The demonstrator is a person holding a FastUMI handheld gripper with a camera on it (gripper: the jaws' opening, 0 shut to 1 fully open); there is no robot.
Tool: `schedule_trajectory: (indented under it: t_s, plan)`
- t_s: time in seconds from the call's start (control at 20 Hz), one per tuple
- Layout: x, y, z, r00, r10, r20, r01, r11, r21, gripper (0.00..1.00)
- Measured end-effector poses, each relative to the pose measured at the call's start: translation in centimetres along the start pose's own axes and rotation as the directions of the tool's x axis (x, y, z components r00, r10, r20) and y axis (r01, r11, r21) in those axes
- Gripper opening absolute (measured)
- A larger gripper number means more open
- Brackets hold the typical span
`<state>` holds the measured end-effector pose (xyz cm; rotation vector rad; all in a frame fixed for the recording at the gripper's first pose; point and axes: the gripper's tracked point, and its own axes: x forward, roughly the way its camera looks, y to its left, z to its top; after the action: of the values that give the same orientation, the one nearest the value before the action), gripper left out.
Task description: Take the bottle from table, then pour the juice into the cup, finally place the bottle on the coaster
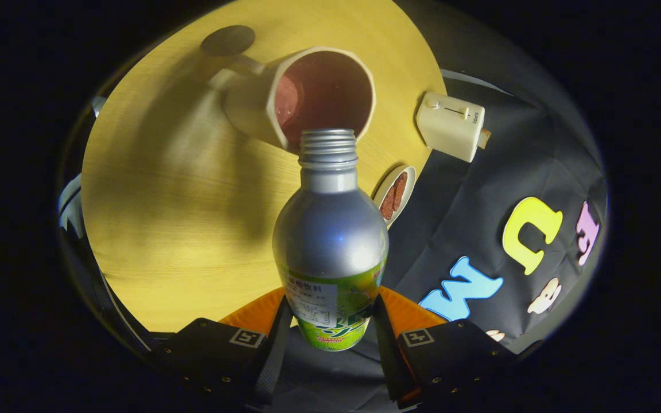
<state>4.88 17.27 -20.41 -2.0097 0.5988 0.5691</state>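
Both fingers press the bottle between them, its open neck at the cup rim above the tabletop.

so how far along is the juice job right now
Done: the bottle is off the table, clamped between both fingers of the gripper. In hand: the pour, with the bottle's uncapped mouth tipped at the rim of the cup; no stream of juice can be made out. Left: finish pouring, then set the bottle on the dark round coaster beyond the cup.
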Motion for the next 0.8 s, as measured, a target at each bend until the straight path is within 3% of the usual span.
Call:
schedule_trajectory:
  t_s: [0.25,0.45,0.8]
  plan:
    - [0.2,2.2,0.7,0.997,0.030,0.076,-0.041,0.987,0.155,0.72]
    - [0.3,3.9,0.7,0.991,0.045,0.126,-0.080,0.953,0.291,0.72]
    - [1.2,6.6,1.4,0.965,0.087,0.247,-0.214,0.806,0.552,0.72]
